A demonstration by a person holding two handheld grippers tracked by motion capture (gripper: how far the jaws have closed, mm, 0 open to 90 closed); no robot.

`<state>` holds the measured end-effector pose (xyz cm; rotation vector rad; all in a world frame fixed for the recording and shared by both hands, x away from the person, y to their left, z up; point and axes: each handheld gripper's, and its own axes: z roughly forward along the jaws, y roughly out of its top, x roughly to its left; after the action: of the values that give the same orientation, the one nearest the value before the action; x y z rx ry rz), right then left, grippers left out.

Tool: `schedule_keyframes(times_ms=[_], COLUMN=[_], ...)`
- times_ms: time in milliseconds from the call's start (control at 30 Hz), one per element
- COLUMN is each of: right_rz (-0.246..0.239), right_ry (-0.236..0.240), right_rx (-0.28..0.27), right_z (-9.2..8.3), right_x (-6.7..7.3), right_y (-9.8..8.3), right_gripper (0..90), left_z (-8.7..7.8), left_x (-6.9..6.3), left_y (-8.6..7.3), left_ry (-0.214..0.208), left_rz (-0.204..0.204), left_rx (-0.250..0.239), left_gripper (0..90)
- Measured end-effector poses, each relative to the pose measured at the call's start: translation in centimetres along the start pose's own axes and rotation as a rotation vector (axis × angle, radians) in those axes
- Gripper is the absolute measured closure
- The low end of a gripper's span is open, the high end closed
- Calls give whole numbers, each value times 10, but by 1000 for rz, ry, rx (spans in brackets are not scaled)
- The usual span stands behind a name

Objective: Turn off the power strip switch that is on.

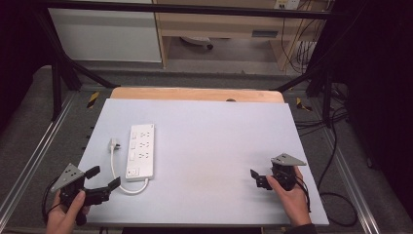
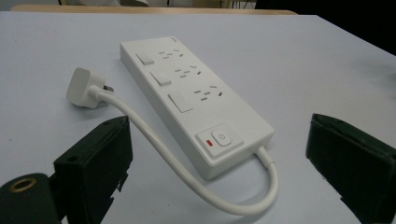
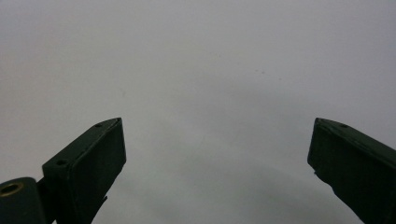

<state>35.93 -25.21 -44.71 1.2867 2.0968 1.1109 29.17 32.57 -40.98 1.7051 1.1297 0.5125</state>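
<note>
A white power strip (image 1: 140, 151) lies flat on the left half of the pale table (image 1: 214, 131), its switch end toward the near edge. Its short white cable (image 1: 117, 175) loops round from that end to a white plug (image 1: 113, 144) lying just left of it. My left gripper (image 1: 103, 176) sits open near the front left corner, pointing at the strip's switch end. In the left gripper view the strip (image 2: 196, 100), the plug (image 2: 84, 87) and the cable (image 2: 187, 175) lie ahead of the open left gripper (image 2: 219, 123). My right gripper (image 1: 256, 178) is open at the front right, and in its own view the right gripper (image 3: 217, 122) hangs over bare table.
A wooden board edge (image 1: 195, 93) runs along the table's far side. Black frame bars (image 1: 58, 63) stand around the table. Loose cables (image 1: 336, 146) lie on the floor to the right. White and wooden cabinets (image 1: 107, 34) stand at the back.
</note>
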Motion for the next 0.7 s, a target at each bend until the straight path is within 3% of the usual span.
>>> schedule_keyframes(times_ms=[300, 700], right_rz=[0, 8], right_ry=[3, 8], right_rx=[-24, -60], right_z=[-2, -6], right_x=[0, 1], right_y=[1, 3], right_gripper=[48, 45], left_z=[0, -5], left_x=[0, 0], left_y=[1, 3], left_ry=[5, 3], left_rz=[1, -9], left_rx=[-10, -63], left_gripper=[72, 68])
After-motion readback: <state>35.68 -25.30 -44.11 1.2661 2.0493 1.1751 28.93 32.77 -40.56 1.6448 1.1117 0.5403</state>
